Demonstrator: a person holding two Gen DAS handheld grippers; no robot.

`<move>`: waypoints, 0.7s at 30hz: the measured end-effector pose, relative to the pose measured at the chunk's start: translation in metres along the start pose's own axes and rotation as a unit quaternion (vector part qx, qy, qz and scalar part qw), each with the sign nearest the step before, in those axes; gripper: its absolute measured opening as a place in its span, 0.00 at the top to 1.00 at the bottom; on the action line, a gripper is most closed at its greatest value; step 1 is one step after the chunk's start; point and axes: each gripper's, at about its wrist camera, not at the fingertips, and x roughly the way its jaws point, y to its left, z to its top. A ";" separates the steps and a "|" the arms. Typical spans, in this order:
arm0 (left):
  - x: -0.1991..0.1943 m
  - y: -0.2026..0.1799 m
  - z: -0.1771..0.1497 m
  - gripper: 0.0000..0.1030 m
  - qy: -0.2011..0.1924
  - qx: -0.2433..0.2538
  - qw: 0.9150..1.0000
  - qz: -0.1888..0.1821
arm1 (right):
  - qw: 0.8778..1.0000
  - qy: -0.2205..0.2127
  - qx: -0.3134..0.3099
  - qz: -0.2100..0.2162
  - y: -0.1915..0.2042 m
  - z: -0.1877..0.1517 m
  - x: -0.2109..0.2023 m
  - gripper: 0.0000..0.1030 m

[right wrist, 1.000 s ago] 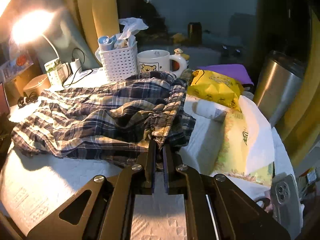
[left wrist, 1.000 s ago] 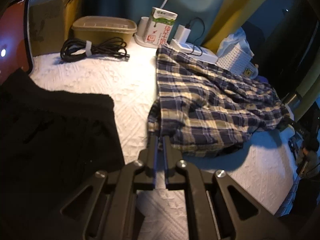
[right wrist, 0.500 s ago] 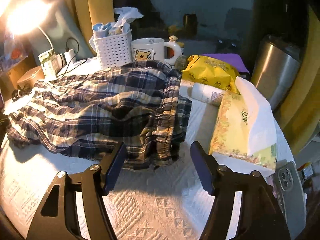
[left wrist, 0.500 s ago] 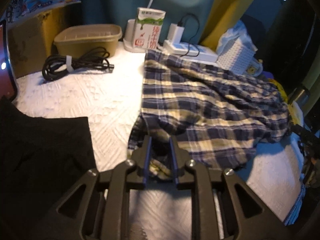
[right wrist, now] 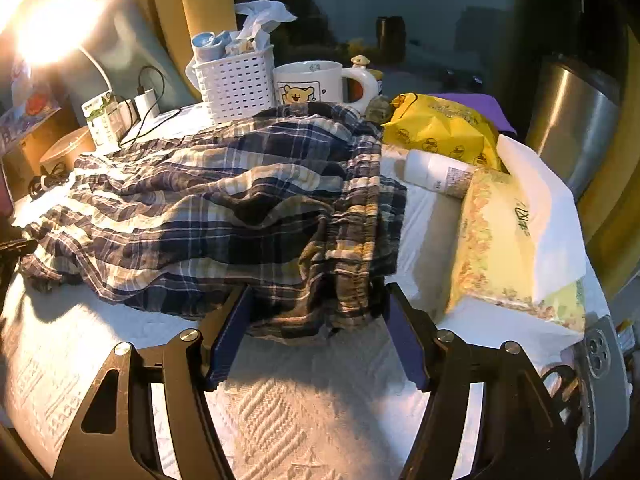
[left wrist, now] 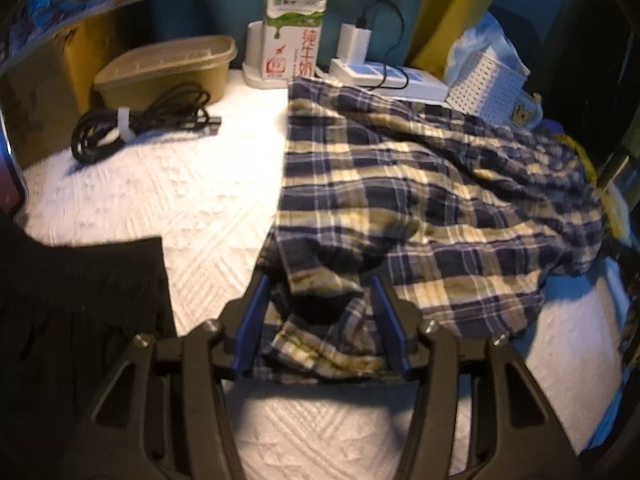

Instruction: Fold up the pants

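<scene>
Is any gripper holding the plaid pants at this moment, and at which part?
Nothing is held. Both the left gripper and the right gripper are open; the plaid pants lie loose, an edge between each gripper's jaws.

bench: white embossed cover, as seen from my tools | centre: plaid pants, crumpled | left: black garment; coiled black cable; tan lidded tub | rear: milk carton; power strip; white basket; bear mug | right: yellow packet; tissue pack
</scene>
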 end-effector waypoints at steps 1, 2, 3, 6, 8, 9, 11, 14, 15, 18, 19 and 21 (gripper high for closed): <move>0.001 -0.001 0.000 0.48 -0.005 0.007 1.000 -0.001 | 1.000 0.000 0.001 0.000 0.000 0.000 0.001 0.32; 0.001 -0.001 0.000 0.50 -0.009 0.011 1.000 -0.002 | 1.000 0.001 0.004 0.000 0.000 0.000 0.002 0.32; 0.002 0.000 0.000 0.58 -0.012 0.013 1.000 -0.002 | 1.000 0.002 0.007 0.002 -0.001 0.000 0.003 0.32; 0.001 0.009 -0.001 0.92 -0.007 0.003 1.000 -0.008 | 1.000 0.002 0.015 0.008 -0.003 -0.003 0.004 0.33; -0.003 0.014 -0.005 0.94 -0.009 -0.009 1.000 -0.007 | 1.000 -0.001 0.016 0.014 -0.004 -0.004 0.002 0.40; -0.005 0.016 -0.008 0.94 -0.011 -0.012 1.000 -0.004 | 1.000 -0.005 0.014 0.009 -0.003 -0.004 0.000 0.53; -0.011 0.020 -0.013 0.94 -0.014 -0.026 1.000 0.001 | 1.000 -0.006 0.016 0.002 -0.006 -0.003 0.000 0.69; -0.017 0.023 -0.019 0.94 -0.015 -0.042 0.999 0.003 | 1.000 -0.004 0.017 0.012 -0.008 -0.002 0.002 0.79; -0.019 0.022 -0.019 0.94 -0.016 -0.045 0.999 0.004 | 1.000 -0.003 0.014 0.010 -0.007 -0.001 0.003 0.80; -0.025 0.021 -0.021 0.94 -0.011 -0.046 0.999 0.002 | 1.000 -0.005 0.006 0.005 -0.003 0.000 0.007 0.83; -0.026 0.021 -0.022 0.94 -0.006 -0.048 0.999 -0.001 | 1.000 -0.007 0.003 0.003 -0.003 0.000 0.009 0.85; -0.028 0.020 -0.025 0.94 0.001 -0.049 0.999 -0.008 | 1.000 -0.009 -0.004 -0.003 0.000 0.002 0.010 0.93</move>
